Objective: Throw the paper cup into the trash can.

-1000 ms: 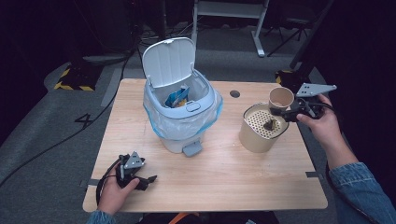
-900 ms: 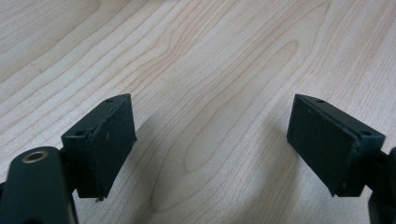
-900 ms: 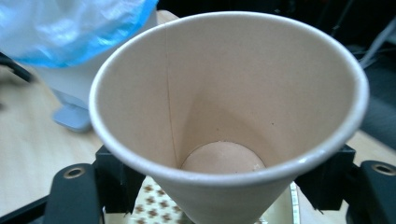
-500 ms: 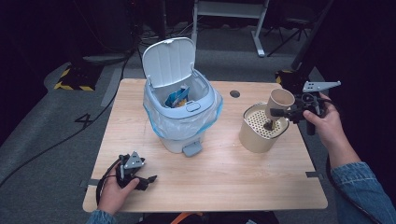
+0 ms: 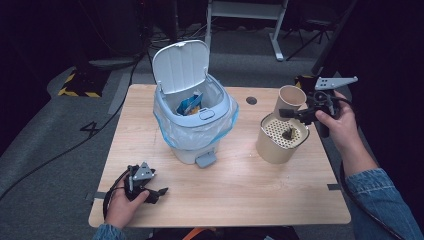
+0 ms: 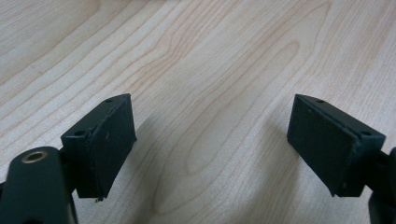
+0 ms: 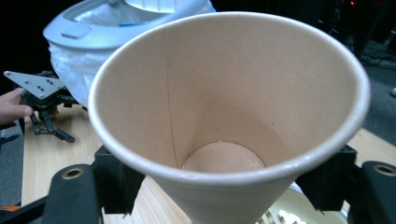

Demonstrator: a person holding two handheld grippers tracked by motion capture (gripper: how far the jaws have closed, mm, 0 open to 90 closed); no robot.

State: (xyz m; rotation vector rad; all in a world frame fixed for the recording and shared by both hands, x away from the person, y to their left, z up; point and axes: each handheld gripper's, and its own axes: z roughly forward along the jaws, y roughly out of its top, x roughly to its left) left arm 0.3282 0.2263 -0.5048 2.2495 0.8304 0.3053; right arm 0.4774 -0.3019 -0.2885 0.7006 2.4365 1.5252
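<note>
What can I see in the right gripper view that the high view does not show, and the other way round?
Right gripper view alone: the inside bottom of the paper cup, which looks empty.

High view alone: the perforated strainer container with a small dark piece on it, the raised bin lid, and blue packaging inside the bin.

Both: the right claw shut on the paper cup, the lined pedal bin, the wooden table, and the left claw resting near the table's edge.

There are no words, numbers, labels or brand names to read here. The paper cup (image 7: 229,121) is plain brown, the bin (image 5: 192,120) has no writing, and the blue packet (image 5: 189,105) inside it is too small to read.
</note>
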